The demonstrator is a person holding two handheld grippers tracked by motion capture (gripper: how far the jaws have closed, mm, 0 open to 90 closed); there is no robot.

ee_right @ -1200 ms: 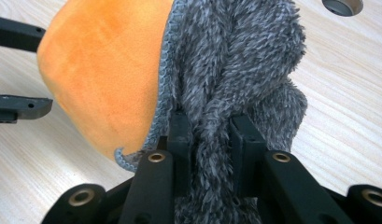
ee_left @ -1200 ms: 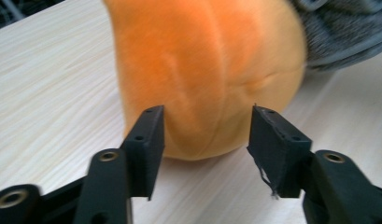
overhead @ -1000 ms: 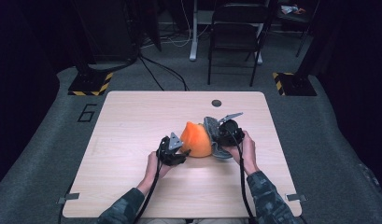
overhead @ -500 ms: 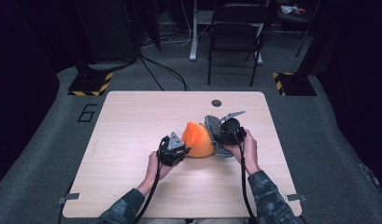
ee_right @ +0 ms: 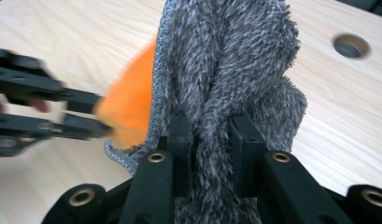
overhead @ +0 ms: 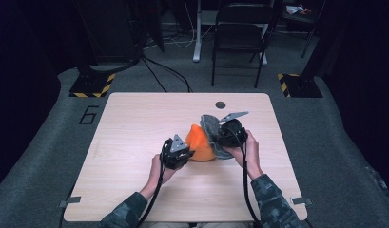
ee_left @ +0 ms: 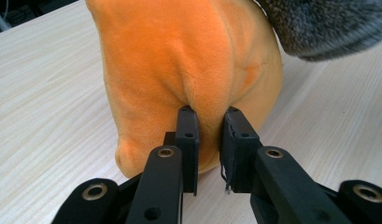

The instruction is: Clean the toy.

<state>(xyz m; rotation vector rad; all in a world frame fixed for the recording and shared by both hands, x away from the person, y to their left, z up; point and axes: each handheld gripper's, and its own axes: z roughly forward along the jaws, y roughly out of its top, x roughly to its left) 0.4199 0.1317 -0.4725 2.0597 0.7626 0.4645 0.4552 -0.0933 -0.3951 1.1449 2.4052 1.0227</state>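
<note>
Item: orange plush piece, set on the light wooden table a little right of centre, joined on its right flank by a grey fuzzy cloth.

Left gripper: sat just left of and nearer the person than the orange piece. In the left gripper view its jaws had just been closing and stood pinched on a fold of the orange plush, the fabric bulging up between the two pads; the bulk of the piece rose directly ahead of the jaws. Grey cloth overhung at the upper right of that view.

Right gripper: sat against the right side of the bundle. In the right gripper view its jaws were clamped on a thick ridge of the grey fuzzy cloth, the pile spilling over both pads. Orange plush showed to the left behind the grey edge, with the left gripper reaching in from the left edge, blurred.

Hidden or unclear: the grippers covered the lower edges of both fabrics in the high view; how orange and grey were attached could not be made out. Whole shape of the item undetermined. The round hole in the table lay beyond the bundle, apart from it.
</note>
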